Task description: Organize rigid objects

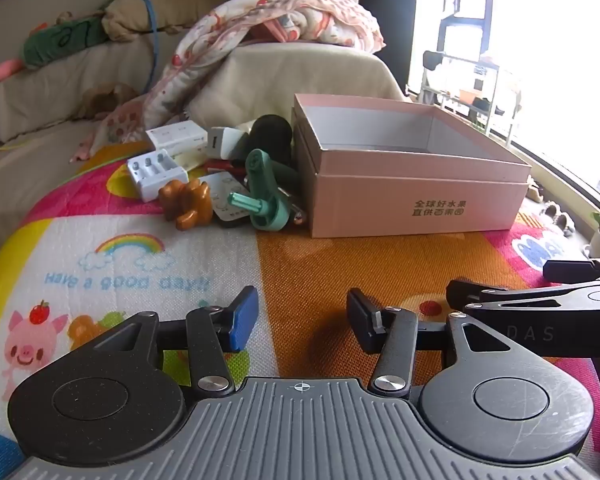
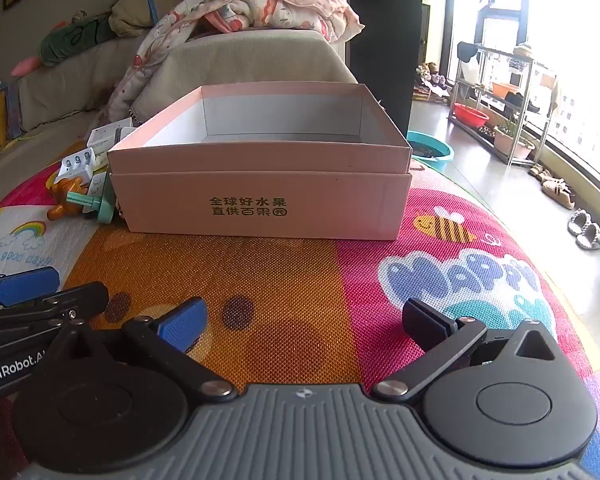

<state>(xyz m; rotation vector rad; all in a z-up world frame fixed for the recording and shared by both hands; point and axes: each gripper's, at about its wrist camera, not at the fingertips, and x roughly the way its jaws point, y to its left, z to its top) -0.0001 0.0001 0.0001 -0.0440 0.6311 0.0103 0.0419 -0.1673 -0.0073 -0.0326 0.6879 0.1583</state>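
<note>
Your left tool hung low over the orange panel of the play mat, its jaws partly apart with nothing between them but bare mat. Your right tool sat just beside it on the same mat, jaws spread as wide as they go and likewise gripping nothing. Each tool showed at the edge of the other's view, close together but not touching.

The pink cardboard box stood open on the mat ahead of you, toward its far edge, its white inside holding nothing you could see. The rigid objects lay in a loose heap against the box's left side: a brown wooden figure nearest the mat's white panel, a green plastic crank piece leaning just beside the box's near left corner, and a white battery charger behind the wooden figure. Further back were a white adapter, a white carton and a dark rounded object that touched the box's left wall. A flat white card lay under the green piece; what was printed on it was too small to read.

Beyond the mat's far edge stood a sofa with a patterned blanket draped over its arm.
</note>
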